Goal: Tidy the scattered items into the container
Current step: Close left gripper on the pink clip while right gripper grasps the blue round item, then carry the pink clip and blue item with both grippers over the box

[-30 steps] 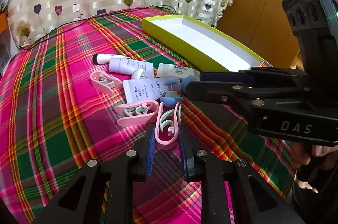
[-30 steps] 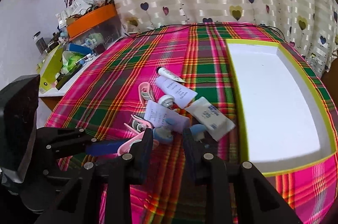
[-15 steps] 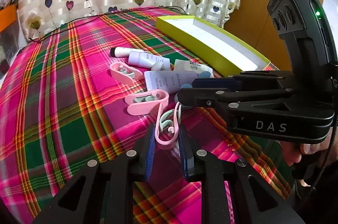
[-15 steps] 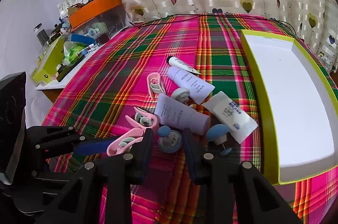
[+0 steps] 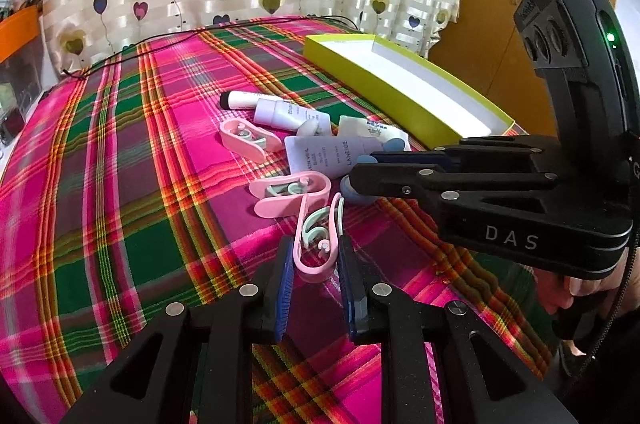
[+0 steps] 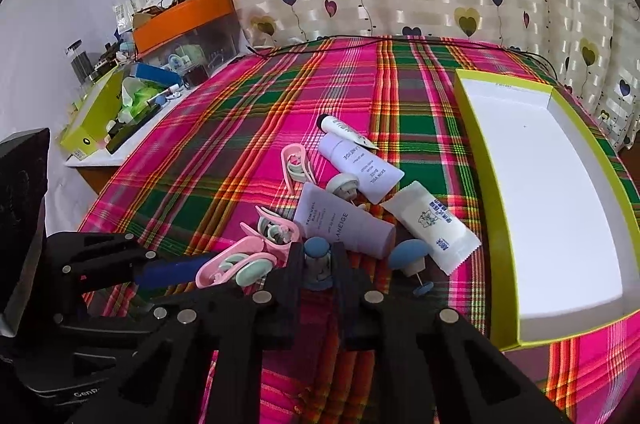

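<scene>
At the bottom centre of the left wrist view, the left gripper (image 5: 316, 272) has its jaws narrowed around a pink clip (image 5: 318, 244) lying on the plaid cloth (image 5: 120, 183), though firm contact is hard to confirm. At the bottom centre of the right wrist view, the right gripper (image 6: 318, 264) brackets a blue knob piece (image 6: 317, 256). Each should close fully and lift straight up clear of the neighbouring lavender tube (image 6: 344, 228), then carry to the empty yellow-green box (image 6: 600, 163) at the right of that frame.

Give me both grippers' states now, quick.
Left gripper: jaws closed on the pink clip.
Right gripper: jaws around the blue puff applicator; firm grip cannot be told.
</scene>
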Motion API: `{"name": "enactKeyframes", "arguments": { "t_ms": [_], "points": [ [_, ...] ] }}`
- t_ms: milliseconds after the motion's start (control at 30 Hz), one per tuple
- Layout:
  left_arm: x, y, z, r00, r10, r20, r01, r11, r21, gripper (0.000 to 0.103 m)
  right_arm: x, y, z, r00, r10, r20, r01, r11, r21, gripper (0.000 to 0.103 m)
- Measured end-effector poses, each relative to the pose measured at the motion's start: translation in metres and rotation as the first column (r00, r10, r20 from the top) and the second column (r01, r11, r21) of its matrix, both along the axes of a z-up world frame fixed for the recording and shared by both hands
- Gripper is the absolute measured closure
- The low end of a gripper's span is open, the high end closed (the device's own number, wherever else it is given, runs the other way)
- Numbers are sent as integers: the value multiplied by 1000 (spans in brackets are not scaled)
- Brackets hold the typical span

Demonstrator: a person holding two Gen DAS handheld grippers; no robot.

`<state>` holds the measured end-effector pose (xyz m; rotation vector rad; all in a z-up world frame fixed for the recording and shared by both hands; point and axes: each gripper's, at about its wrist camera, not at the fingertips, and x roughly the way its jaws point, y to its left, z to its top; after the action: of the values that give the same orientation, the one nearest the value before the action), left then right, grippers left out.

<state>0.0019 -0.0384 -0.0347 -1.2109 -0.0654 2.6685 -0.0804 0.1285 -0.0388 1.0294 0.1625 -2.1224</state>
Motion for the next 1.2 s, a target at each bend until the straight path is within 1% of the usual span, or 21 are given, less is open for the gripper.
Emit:
{"name": "enactKeyframes", "arguments": {
  "t_ms": [233, 700, 1200],
  "points": [
    [2, 3, 8, 1000, 0, -20, 0, 1000, -4, 81, 4, 10, 9, 1000, -17, -18, 17, 1000, -19, 89],
    [-4, 20, 28, 998, -27, -62, 27, 1000, -11, 81, 3, 37, 27, 994, -88, -60, 84, 995, -55, 89],
    [-32, 53, 44, 989, -110, -99, 108, 994, -25, 81, -16, 69, 38, 979, -179, -92, 174, 983, -64, 89]
  ]
}}
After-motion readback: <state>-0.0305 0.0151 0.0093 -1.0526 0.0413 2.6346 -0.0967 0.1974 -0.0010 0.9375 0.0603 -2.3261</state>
